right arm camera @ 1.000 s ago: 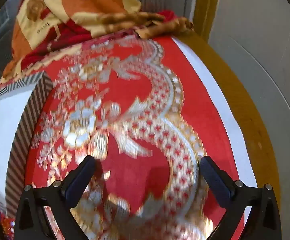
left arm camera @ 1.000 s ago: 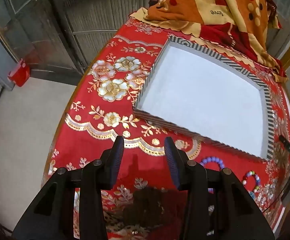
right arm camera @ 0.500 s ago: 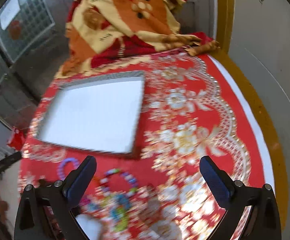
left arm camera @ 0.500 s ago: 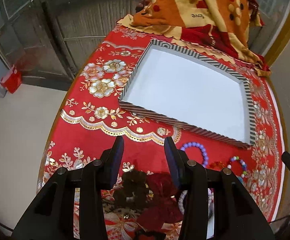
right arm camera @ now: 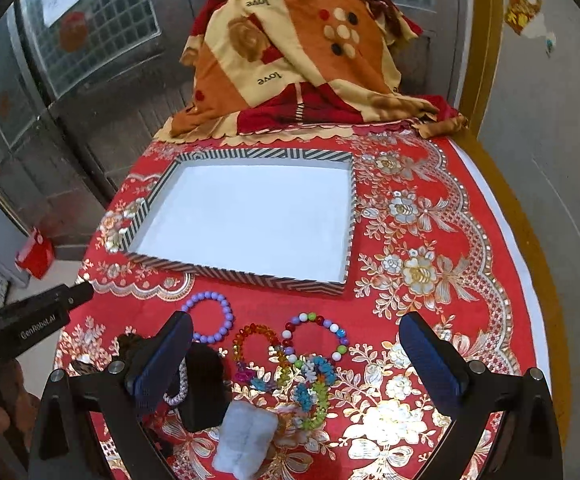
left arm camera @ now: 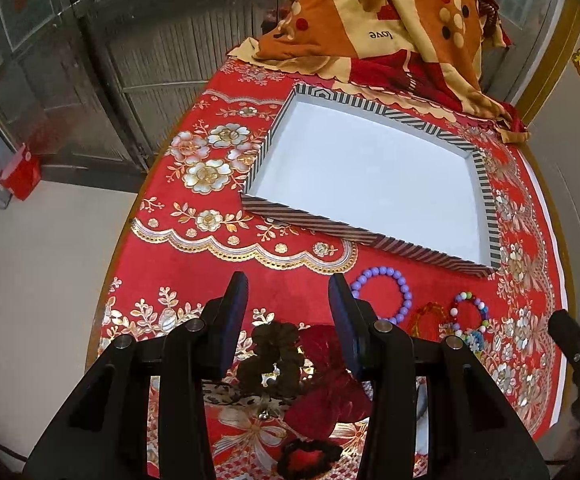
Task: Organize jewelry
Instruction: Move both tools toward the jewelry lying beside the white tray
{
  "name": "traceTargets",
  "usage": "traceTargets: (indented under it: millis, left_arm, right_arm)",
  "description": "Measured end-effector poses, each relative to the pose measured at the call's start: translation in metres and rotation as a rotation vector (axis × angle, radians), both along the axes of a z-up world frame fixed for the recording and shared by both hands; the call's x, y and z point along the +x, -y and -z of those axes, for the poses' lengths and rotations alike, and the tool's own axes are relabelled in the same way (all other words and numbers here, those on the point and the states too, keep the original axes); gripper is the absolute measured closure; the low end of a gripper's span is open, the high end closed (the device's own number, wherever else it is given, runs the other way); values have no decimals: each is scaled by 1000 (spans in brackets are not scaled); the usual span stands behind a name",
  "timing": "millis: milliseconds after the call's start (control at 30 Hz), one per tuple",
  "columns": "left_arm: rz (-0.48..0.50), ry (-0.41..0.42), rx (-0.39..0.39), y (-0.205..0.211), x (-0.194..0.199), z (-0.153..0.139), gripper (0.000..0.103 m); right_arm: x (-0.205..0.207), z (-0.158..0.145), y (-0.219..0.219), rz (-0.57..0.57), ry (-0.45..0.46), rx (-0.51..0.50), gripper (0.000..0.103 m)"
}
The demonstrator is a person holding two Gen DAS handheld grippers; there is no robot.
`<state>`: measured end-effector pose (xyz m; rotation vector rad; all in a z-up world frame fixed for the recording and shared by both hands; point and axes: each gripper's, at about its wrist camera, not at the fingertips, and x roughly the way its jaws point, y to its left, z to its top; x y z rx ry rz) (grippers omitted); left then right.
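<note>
The right gripper (right arm camera: pixel 296 354) has its jaws spread wide with nothing in them — just under them lie a mixed-colour bead bracelet (right arm camera: pixel 316 334), an orange bead bracelet (right arm camera: pixel 256 340) and a purple bead bracelet (right arm camera: pixel 210 316) on the red flowered cloth (right arm camera: pixel 430 240). The left gripper (left arm camera: pixel 288 320) is partly open and holds nothing, with a brown scrunchie (left arm camera: pixel 270 356) below its jaws. Past both grippers sits the striped tray (right arm camera: pixel 250 276) — white inside, no jewelry in it.

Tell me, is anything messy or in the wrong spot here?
Yes. The tray holds nothing, while the jewelry lies loose on the tablecloth beside it: a purple bracelet, a multicolored bracelet and more, some tangled in a heap. Nothing looks broken or spilled.
</note>
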<state>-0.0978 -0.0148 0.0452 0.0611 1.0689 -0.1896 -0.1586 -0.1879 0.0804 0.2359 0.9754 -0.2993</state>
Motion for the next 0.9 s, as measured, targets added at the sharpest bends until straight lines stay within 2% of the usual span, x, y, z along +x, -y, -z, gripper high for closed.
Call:
traceTargets:
  millis: [200,600,767,900]
  left_arm:
    - [0,4,7,-3,-3,0,62]
    - [-2,0,1,-6,-5,0,62]
    - [-3,-1,5,-4,-6,0,62]
    - [-2,-4,5,-5,-7,0,62]
  right_arm:
    - [2,2,-4,9,6,42,1]
    - [6,1,-12,-7,2,20,1]
    - [9,5,-10,-9,-18,56,1]
    - [10,5,-14,-27,-22,42,1]
